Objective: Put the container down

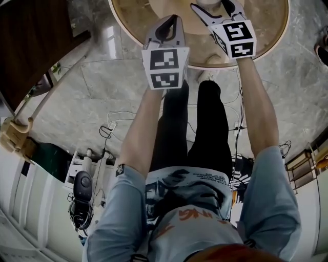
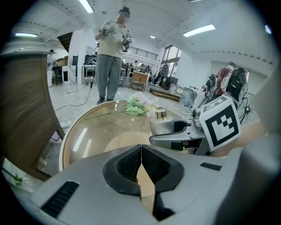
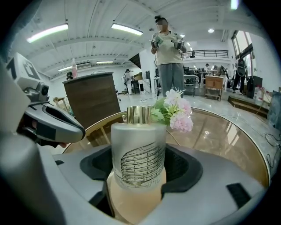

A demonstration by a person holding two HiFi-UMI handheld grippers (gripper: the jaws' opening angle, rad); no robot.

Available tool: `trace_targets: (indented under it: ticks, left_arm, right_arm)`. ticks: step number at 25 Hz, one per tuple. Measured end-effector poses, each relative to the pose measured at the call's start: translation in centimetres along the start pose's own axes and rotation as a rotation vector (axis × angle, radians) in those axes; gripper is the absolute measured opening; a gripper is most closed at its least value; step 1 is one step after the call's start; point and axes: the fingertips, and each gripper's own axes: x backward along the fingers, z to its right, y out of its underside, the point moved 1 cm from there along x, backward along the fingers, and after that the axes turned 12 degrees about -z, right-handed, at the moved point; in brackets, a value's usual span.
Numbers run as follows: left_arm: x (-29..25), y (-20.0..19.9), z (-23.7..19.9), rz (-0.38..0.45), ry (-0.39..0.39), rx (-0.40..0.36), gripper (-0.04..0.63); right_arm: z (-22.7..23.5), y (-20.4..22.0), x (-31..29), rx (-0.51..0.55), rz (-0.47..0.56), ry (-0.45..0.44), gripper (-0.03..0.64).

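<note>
A frosted glass container (image 3: pixel 138 140) with a gold cap and a dark line drawing stands upright between the pads of my right gripper (image 3: pixel 139 162), which is shut on its sides. Its base is hidden by the jaws, so I cannot tell whether it touches the round glass table (image 3: pixel 219 127). From the left gripper view the container (image 2: pixel 162 125) sits in the right gripper (image 2: pixel 175 132) over the table (image 2: pixel 79 136). My left gripper (image 2: pixel 141 154) is shut and empty, hovering over the table's near edge. In the head view both the left gripper (image 1: pixel 166 30) and the right gripper (image 1: pixel 215 10) reach over the table rim (image 1: pixel 271 46).
A bunch of pink and white flowers (image 3: pixel 175 112) lies on the table beyond the container, green stems showing (image 2: pixel 136 107). A dark wooden cabinet (image 2: pixel 24 114) stands left of the table. A person (image 3: pixel 169 57) stands past the far edge. Cables lie on the marble floor (image 1: pixel 110 128).
</note>
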Motion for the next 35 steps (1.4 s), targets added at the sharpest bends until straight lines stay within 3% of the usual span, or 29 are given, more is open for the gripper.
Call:
trace_targets:
  ticks: [16, 25, 30, 35]
  left_arm:
    - [1.5, 3.4, -0.6, -0.03, -0.008, 0.022, 0.027]
    - [2.7, 5.2, 0.2, -0.039, -0.027, 0.017, 0.026]
    - [3.7, 5.9, 1.0, -0.04, -0.033, 0.026, 0.026]
    - [4.7, 6.2, 2.8, -0.029, -0.029, 0.04, 0.027]
  right_arm:
    - [-1.6, 1.8, -0.1, -0.024, -0.021, 0.0, 0.345]
    - [-2.4, 3.9, 0.8, 0.069, -0.082, 0.066, 0.347]
    - [-2.9, 6.8, 2.2, -0.02, -0.146, 0.034, 0.368]
    - [-3.5, 11.9, 7.0, -0.157, -0.146, 0.001, 0.342]
